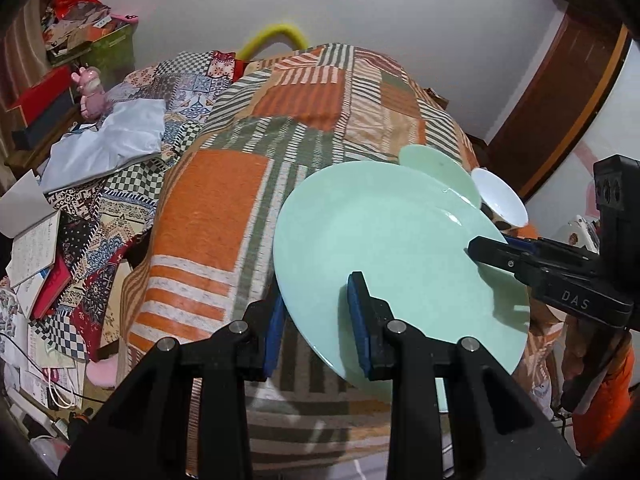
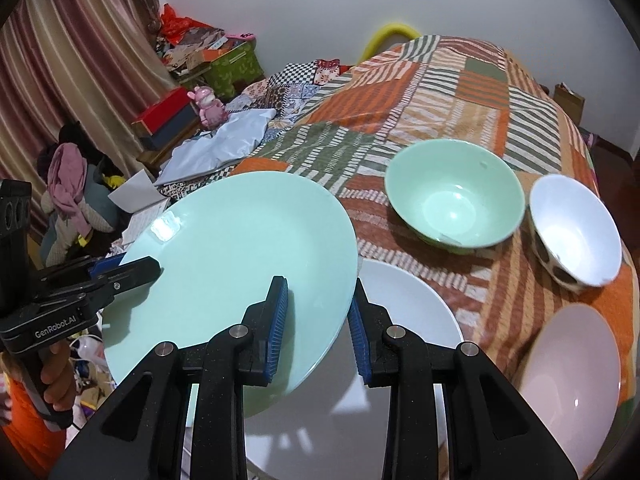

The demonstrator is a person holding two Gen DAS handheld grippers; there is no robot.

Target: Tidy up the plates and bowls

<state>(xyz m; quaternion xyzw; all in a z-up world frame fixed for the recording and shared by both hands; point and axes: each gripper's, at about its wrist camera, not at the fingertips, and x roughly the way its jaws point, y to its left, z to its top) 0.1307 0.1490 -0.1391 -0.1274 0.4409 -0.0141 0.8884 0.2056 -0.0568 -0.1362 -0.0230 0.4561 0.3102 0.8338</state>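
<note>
**Right wrist view: green plate held at two edges above a white plate**

Item: green plate [image 2: 240, 256], tilted, lifted off the table, partly overlapping the white plate [image 2: 404, 320] below it.

Right gripper [image 2: 318, 328]: jaws straddle the plate's near right rim, one blue pad on top, the other beyond the edge; a gap shows, so full contact cannot be confirmed.

Left gripper [image 1: 316, 332]: jaws straddle the plate's near left rim in the same way, not visibly clamped tight. In the right wrist view it reaches in from the left, a hand [image 2: 54, 364] on its grip below.

Nearby: green bowl [image 2: 454, 194] far right of the plate, spotted white bowl [image 2: 576, 228] just beside it, pale bowl [image 2: 568, 376] near right; all on the patchwork cloth [image 2: 440, 92].

Risks, judged: a loose pinch on a glossy, tilted rim could let the plate slide and strike the white plate; uneven motion of the two grippers could twist it free.

Pose: both grippers level, pointing forward, converging on opposite rims.
</note>
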